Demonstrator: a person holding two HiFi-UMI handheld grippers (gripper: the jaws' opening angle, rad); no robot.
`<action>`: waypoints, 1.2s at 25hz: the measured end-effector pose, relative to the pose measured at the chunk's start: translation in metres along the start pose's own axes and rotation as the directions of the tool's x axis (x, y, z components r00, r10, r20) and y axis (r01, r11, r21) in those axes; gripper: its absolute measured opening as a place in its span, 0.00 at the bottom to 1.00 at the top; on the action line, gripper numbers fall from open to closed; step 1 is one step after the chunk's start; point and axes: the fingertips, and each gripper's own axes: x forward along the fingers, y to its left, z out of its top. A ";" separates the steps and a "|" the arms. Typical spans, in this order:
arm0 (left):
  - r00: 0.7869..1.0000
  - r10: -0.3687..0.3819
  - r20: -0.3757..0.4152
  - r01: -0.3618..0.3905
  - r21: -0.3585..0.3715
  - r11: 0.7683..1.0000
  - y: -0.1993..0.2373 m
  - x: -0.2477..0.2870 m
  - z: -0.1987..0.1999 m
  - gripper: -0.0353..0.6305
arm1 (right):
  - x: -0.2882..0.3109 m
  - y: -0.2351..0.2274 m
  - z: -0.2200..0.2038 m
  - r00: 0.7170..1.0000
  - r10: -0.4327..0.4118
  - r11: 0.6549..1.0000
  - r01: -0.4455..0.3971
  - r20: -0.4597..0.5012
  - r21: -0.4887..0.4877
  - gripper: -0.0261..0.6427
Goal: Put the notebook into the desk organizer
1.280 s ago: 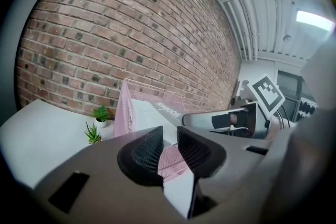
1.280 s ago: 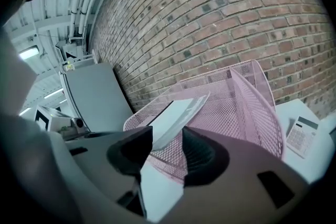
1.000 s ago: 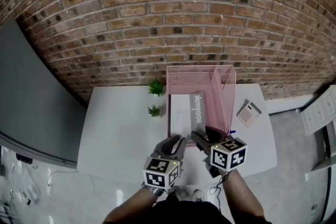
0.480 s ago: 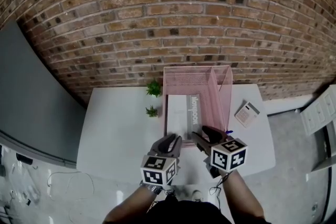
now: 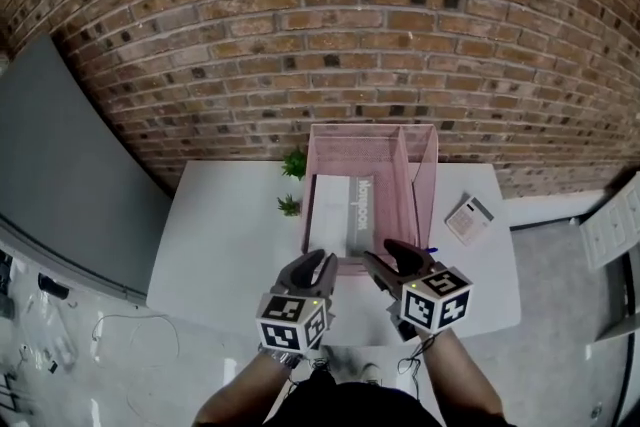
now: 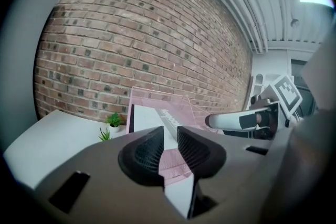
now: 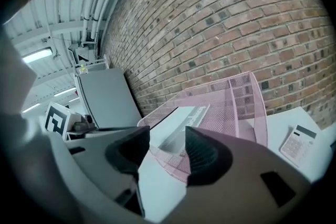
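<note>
The person's left forearm and right forearm reach forward side by side. The left hand carries the grey plastic left gripper, its black-and-white marker cube facing up. It tilts slightly downward, and its ribbed dark pads stand a narrow gap apart with nothing gripped. The matching grey plastic right gripper sits close beside it, angled a little inward. Its jaws have just been opening and now stand wide apart, with nothing between them.
</note>
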 end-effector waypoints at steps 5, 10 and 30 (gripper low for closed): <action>0.998 0.061 0.032 -0.061 0.002 0.998 -0.023 -0.025 0.000 0.17 | -0.018 0.015 0.000 0.996 0.093 0.995 -0.092 0.008 -0.033 0.36; 0.988 0.141 0.062 -0.140 -0.022 0.990 -0.045 -0.060 -0.008 0.17 | -0.038 0.036 -0.010 0.979 0.203 0.977 -0.203 -0.001 -0.063 0.30; 0.973 0.196 0.121 -0.185 -0.095 0.978 -0.089 -0.174 -0.058 0.07 | -0.104 0.118 -0.063 0.952 0.303 0.949 -0.298 0.034 -0.107 0.04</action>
